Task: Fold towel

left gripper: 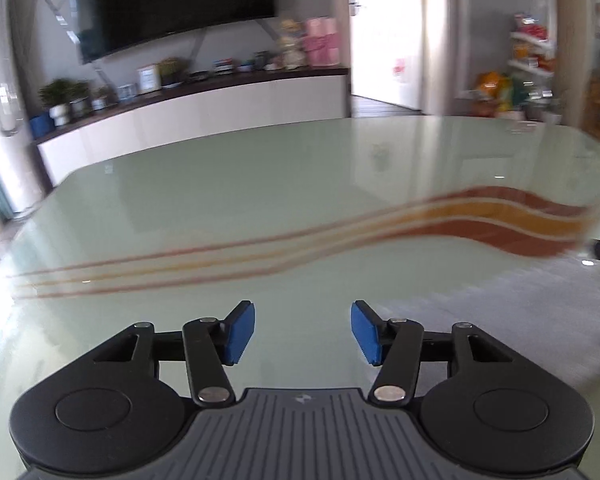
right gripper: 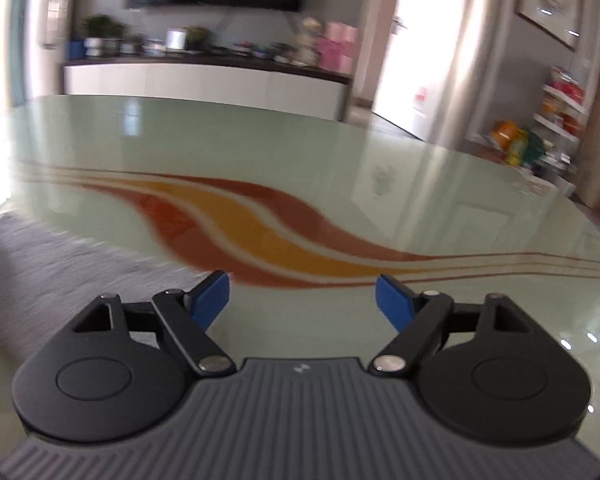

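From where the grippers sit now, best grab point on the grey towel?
Probably its far edge, where the grey towel meets bare glass table. It lies flat between the two, so come in low from the sides: left gripper from its left, right gripper from its right, both open. Corners are not visible; blur hides the edge detail.

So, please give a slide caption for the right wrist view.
Open right gripper above the glass table, grey towel at left.
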A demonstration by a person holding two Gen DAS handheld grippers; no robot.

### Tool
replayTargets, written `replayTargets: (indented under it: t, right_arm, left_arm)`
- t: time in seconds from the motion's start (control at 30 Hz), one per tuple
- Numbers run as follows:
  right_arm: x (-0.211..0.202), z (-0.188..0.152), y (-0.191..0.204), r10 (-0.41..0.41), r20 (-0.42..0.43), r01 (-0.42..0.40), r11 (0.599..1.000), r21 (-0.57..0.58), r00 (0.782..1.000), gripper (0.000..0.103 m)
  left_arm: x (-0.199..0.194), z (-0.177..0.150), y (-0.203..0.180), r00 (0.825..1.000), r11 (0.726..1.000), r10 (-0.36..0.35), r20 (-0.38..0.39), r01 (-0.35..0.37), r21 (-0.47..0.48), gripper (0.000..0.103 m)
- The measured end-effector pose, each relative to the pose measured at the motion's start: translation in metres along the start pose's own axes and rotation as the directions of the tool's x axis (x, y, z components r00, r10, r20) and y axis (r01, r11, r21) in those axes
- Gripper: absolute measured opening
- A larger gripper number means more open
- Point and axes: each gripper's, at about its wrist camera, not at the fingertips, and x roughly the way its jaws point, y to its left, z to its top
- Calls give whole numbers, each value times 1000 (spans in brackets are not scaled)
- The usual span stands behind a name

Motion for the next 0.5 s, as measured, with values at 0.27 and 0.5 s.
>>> replayTargets:
  t: [0.27, 0.5]
  right_arm:
    - [-11, -22, 18, 15, -31, -18, 995, -102, 999, 83]
    - [-41, -32, 44, 34, -51, -45, 971, -235, 998, 83]
  left_arm:
    - [-11, -36, -25, 997, 996, 34, -70, -28, 80, 68]
    - [13, -17, -12, 995, 996, 58, -80, -53, 67, 71]
